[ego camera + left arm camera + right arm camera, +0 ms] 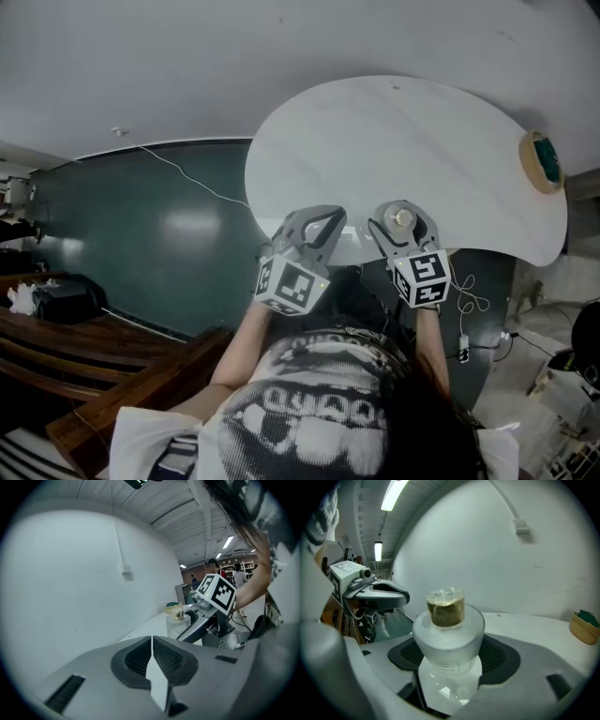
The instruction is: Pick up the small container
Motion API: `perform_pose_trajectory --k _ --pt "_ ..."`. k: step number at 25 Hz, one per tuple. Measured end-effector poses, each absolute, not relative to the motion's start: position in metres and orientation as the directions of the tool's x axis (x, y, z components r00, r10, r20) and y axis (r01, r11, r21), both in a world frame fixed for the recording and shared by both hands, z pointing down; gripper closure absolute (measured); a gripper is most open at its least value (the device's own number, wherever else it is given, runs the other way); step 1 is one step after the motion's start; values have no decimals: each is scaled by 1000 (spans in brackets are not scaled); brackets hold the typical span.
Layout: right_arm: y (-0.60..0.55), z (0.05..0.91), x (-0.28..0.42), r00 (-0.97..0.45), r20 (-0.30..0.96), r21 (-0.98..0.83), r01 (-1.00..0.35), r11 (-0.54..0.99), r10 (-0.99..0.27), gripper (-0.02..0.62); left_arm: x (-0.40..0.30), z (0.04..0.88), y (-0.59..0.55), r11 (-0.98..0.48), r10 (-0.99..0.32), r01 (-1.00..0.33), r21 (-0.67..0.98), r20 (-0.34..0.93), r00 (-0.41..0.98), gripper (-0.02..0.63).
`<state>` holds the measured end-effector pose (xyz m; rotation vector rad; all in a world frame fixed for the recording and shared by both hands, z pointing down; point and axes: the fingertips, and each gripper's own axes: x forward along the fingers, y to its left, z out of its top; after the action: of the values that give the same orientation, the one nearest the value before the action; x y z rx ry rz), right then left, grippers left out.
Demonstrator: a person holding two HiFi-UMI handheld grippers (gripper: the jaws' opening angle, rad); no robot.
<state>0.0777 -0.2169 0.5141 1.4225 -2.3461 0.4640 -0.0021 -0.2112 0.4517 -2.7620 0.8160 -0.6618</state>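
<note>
Right gripper view: our right tongs (pixel 450 660) grip the small container (pixel 449 632) upright between them, at the tabletop (pixel 534 625) edge; our left tongs (pixel 152 657), clenched and empty, sit just beside.

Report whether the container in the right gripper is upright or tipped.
Upright. The container stands straight between the right gripper's jaws with its narrow end pointing up. The left gripper view also shows it vertical.

small container (pixel 403 218) in R gripper (pixel 402 228) at table (pixel 375 141) near edge, L gripper (pixel 321 225) just left, basket (pixel 544 161) on table's far right
</note>
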Motion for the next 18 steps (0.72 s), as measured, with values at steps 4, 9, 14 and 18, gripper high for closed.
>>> perform_pose_trajectory --k 4,9,14,18 --pt "-207 516 100 -412 464 -98 -904 416 -784 261 22 449 -207 -847 -528 -445 -291 362 769 595" --pt "-195 519 124 -386 466 -103 -917 384 -796 261 46 455 -203 -858 -507 -420 -295 361 783 595" --pt "-186 523 142 -360 466 -115 -930 349 -808 261 61 459 -198 -870 -485 -395 -296 363 795 595" --pt "-181 525 151 -341 470 -119 -938 324 -814 261 69 456 -200 -878 -469 -379 -293 363 805 595"
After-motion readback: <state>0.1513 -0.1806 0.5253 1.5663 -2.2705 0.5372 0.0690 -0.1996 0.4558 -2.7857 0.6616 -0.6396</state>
